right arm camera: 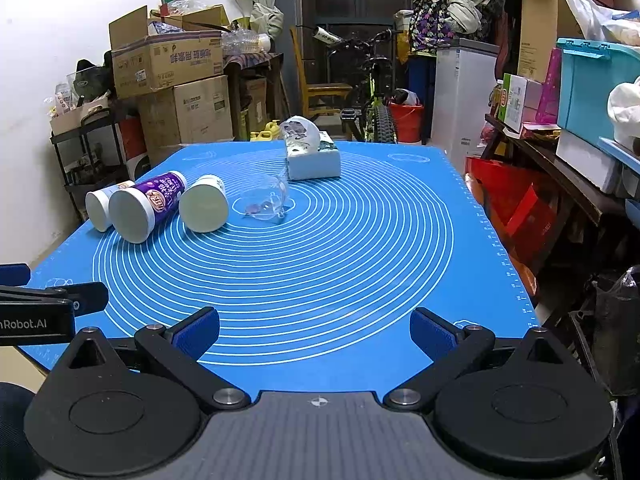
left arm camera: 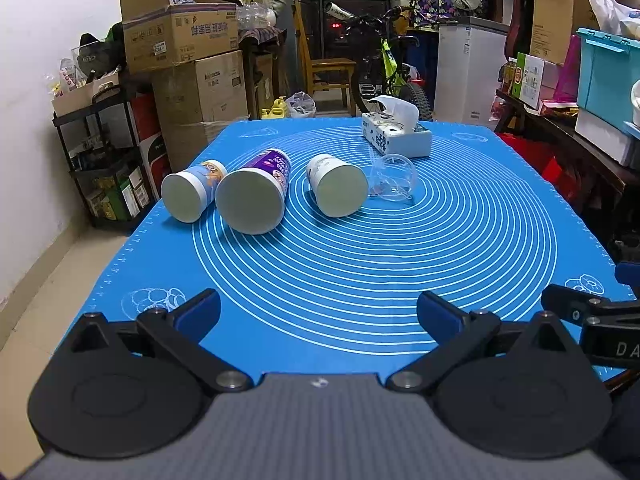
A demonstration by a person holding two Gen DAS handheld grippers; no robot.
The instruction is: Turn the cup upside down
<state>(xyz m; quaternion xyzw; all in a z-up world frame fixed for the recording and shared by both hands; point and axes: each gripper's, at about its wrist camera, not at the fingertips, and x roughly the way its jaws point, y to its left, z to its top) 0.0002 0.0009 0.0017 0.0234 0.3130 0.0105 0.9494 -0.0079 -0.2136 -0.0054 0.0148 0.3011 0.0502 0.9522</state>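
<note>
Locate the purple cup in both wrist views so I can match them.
Left wrist: purple cup lies on its side, left of centre, second in the row of cups, base toward the camera.
Right wrist: purple cup lies at far left, again second in the row.
Shared landmark: the tissue box at the far end of the blue mat.

On my feed a blue mat (left arm camera: 360, 264) with white concentric rings covers the tabletop. A tissue box (left arm camera: 396, 136) sits at its far side. Beyond it I see stacked cardboard boxes (left arm camera: 180, 36) on the left, a bicycle (left arm camera: 384, 68) in the middle, and a turquoise storage bin (left arm camera: 608, 72) on the right.
</note>
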